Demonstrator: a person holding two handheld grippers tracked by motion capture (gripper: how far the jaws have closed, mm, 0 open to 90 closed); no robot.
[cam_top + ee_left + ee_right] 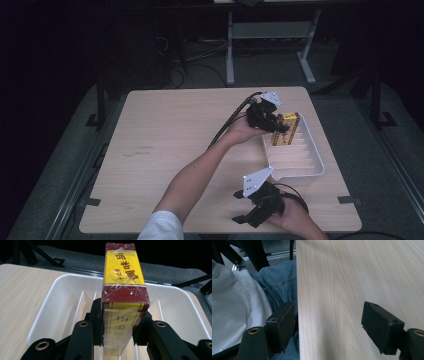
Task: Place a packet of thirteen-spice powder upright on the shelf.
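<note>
A yellow and dark-red box [123, 277] wrapped in clear film is clamped on its narrow sides by my left gripper [122, 323]. It stands on edge, its far end pointing away from me over the white ribbed tray [57, 290]. In the high view the left gripper [278, 127] holds the box [287, 129] at the far end of the tray [320, 167], on the right side of the table. Whether the box touches the tray floor I cannot tell. My right gripper [247, 220] rests near the table's front edge, and its jaws [329, 322] stand open with nothing between them.
The light wooden table [175, 145] is bare to the left of the tray. In the right gripper view the table's front edge [297, 290] runs past the person's jeans [278, 285] and white shirt [229, 305]. A metal desk frame [270, 35] stands on the floor behind.
</note>
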